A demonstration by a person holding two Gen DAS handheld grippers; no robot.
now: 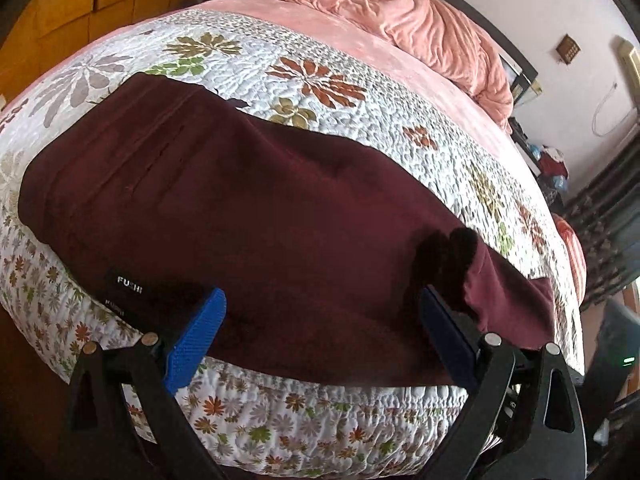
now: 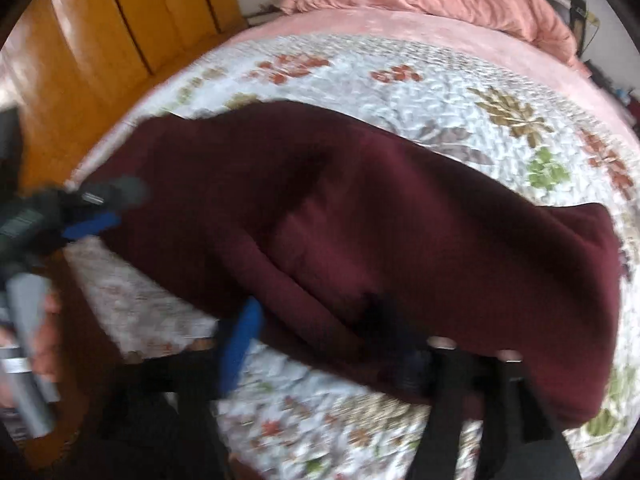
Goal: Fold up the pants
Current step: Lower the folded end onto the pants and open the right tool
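The left hand-held gripper (image 1: 320,344) has its two blue ribbed pads spread wide apart; nothing is clamped between them. The pads hover over the near edge of the pants (image 1: 240,208), and contact with the cloth cannot be confirmed from this view.

The right hand-held gripper (image 2: 328,352) likewise stands with its pads apart. The right wrist view is motion-blurred, so the far pad appears to sit at or against the cloth edge, but no grip is evident.

The pants are dark maroon, of a soft matte knit, and lie folded lengthwise across the near part of the bed (image 1: 400,28), with one end hanging slightly over the mattress edge. A black woven label (image 1: 125,282) with white lettering is sewn at the near left corner. Parallel stitched seams run along the left portion.

Under the pants lies a white quilted bedspread (image 1: 340,68) with a puckered texture and a printed floral pattern in rust, olive and grey. A crumpled pink plush blanket (image 1: 400,12) lies at the far end. Orange wooden cabinet doors (image 2: 120,20) stand beside the bed.
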